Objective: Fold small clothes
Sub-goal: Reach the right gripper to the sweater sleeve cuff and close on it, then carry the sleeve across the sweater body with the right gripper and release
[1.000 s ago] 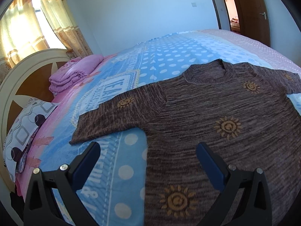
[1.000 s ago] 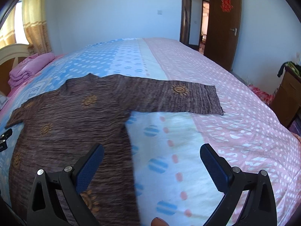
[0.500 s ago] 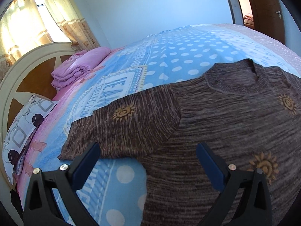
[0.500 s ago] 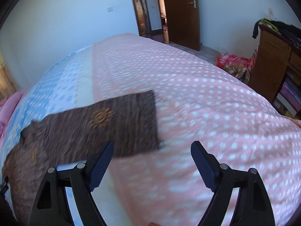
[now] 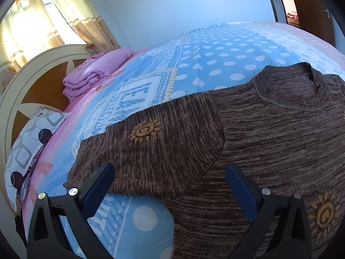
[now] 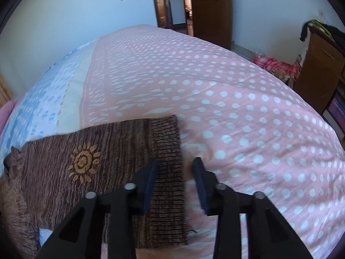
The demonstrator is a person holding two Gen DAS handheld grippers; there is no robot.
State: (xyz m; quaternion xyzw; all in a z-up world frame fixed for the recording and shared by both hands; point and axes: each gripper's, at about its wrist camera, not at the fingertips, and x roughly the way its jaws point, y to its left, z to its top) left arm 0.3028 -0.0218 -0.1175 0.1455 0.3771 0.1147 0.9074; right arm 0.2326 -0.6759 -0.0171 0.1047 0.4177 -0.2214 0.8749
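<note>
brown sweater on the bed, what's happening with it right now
A person is starting to fold a brown sweater laid flat on the bed. The right hand-held gripper has just been closing around the cuff of one sleeve, though its pads do not yet clearly pinch it. The left hand-held gripper hangs wide open over the other sleeve, holding nothing.
</note>
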